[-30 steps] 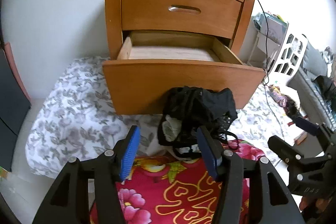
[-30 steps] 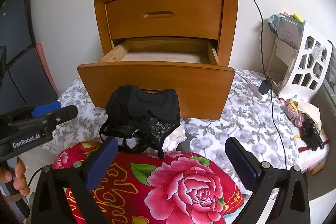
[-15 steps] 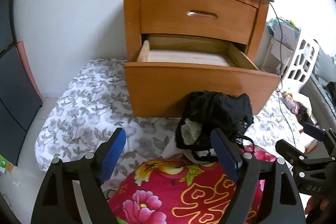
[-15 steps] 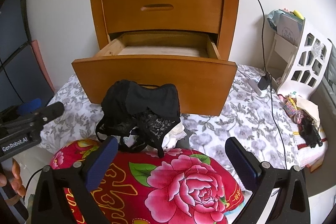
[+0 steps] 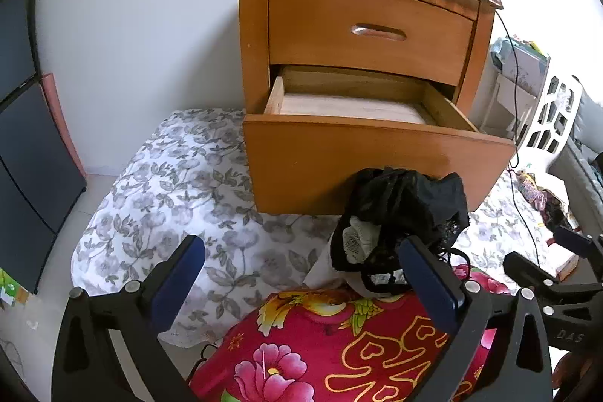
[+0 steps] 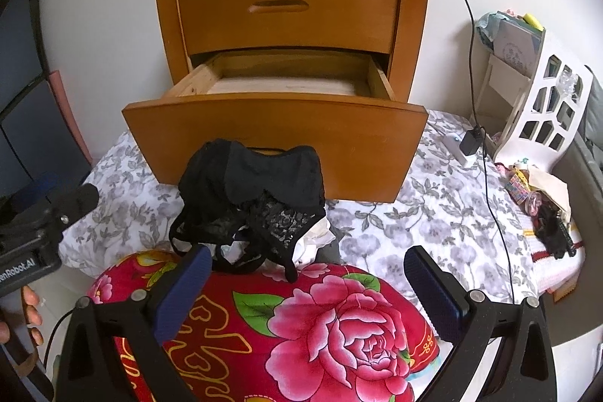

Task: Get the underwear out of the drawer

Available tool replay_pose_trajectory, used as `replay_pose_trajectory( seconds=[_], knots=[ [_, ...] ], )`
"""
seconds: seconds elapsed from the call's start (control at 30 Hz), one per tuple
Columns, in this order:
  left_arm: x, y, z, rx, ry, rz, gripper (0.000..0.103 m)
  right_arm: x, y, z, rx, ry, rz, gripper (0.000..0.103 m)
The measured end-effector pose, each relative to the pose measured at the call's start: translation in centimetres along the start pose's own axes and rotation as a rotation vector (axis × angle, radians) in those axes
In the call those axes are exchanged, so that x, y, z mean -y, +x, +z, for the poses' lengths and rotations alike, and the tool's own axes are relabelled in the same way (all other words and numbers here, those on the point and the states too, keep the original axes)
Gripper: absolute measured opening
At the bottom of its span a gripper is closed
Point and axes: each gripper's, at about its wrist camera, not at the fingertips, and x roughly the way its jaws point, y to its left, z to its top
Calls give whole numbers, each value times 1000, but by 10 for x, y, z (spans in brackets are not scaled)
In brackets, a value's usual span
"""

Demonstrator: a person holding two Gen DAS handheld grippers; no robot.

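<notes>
Though drawer [image 5: 377,153] open, underwear [image 5: 403,213] outside

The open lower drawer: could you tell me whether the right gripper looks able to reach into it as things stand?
Probably yes. The lower drawer stands pulled out, its top uncovered. The right gripper, jaws open and empty, would only need to pass over the black underwear heaped before it.

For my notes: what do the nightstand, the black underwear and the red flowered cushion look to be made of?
Nightstand: wood, apparently, orange-brown with a glossy varnish; grain shows and the top edge is chipped. The open drawer looks unvarnished and pale inside.
Underwear: thin black fabric, partly see-through lace with a floral pattern and thin straps.
Cushion: printed cloth, probably cotton or polyester; soft and rounded.
</notes>
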Motion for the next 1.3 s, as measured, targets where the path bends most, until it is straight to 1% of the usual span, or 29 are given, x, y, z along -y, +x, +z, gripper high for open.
replay_pose_trajectory(
  seconds=[0.2,0.33,0.47,0.53,0.6,0.7,0.87,1.3],
  knots=[
    [6,-1,-1,-8,26,2,103,0,-5,0,17,13,7,103],
    [11,-3,-1,-5,45,27,103,3,-11,1,34,23,-3,103],
    [10,-5,0,-2,23,13,103,6,-15,1,48,33,-6,103],
    [11,-4,0,-9,17,51,103,7,-17,1,53,39,-5,103],
    [13,-3,-1,-15,31,122,103,8,-19,1,59,43,-4,103],
    [13,-4,-2,-14,32,103,103,10,-20,2,65,49,-3,103],
    [18,-5,-4,-13,47,146,103,12,-21,1,67,56,-1,103],
    [18,-5,-5,-32,60,147,103,16,-21,1,62,63,-2,103]
  ],
)
